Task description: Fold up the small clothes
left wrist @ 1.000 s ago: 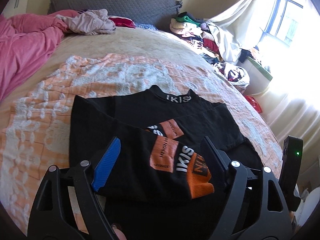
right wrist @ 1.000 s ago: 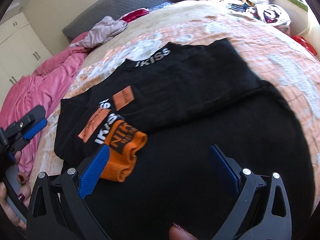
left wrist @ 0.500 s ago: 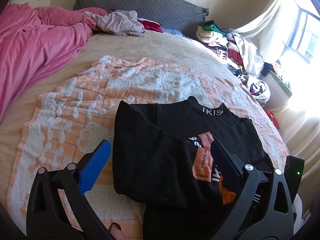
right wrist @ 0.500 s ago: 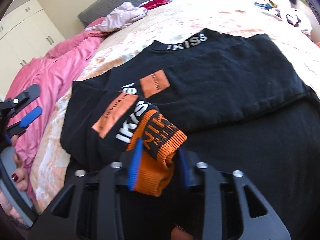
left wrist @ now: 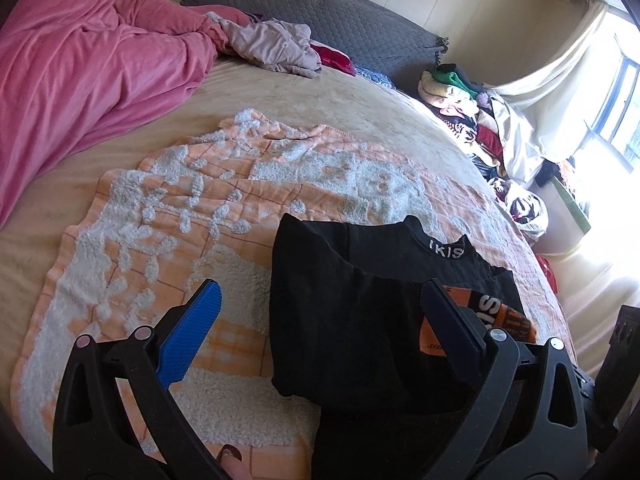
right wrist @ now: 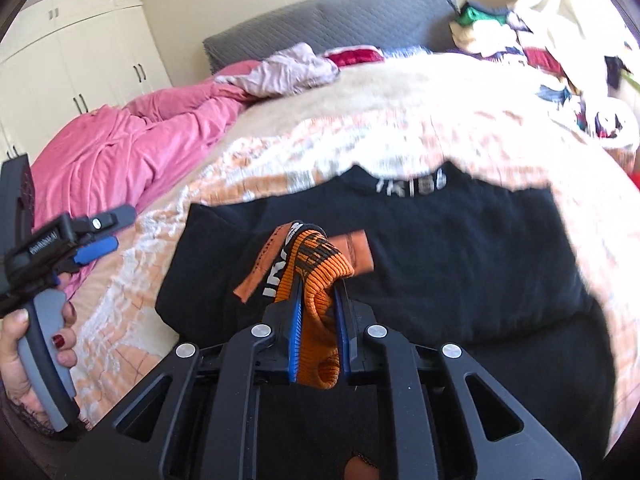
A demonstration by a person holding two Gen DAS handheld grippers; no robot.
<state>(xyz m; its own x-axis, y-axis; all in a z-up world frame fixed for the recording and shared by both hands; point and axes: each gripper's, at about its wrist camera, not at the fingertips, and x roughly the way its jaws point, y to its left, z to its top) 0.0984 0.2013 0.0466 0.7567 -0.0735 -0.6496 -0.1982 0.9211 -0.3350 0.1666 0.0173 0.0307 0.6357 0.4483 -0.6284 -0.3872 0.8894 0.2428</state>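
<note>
A black long-sleeved top (left wrist: 352, 320) with a lettered collar lies on an orange-and-white towel (left wrist: 168, 216) on the bed. Its left sleeve is folded across the body. My right gripper (right wrist: 318, 296) is shut on the sleeve's orange knitted cuff (right wrist: 320, 280) and holds it raised above the top (right wrist: 460, 248). The cuff also shows in the left wrist view (left wrist: 508, 320), partly behind my right-hand finger. My left gripper (left wrist: 320, 312) is open and empty, low over the top's left edge and the towel. It also shows at the left of the right wrist view (right wrist: 100, 232).
A pink duvet (left wrist: 80, 72) is heaped at the bed's left. A mauve garment (left wrist: 272, 44) lies by the grey headboard (left wrist: 340, 16). A pile of clothes (left wrist: 472, 108) sits at the far right near a sunlit window.
My right gripper has shut on the orange cuff and lifted it off the top. My left gripper has moved left, off the folded sleeve, and stays open.
</note>
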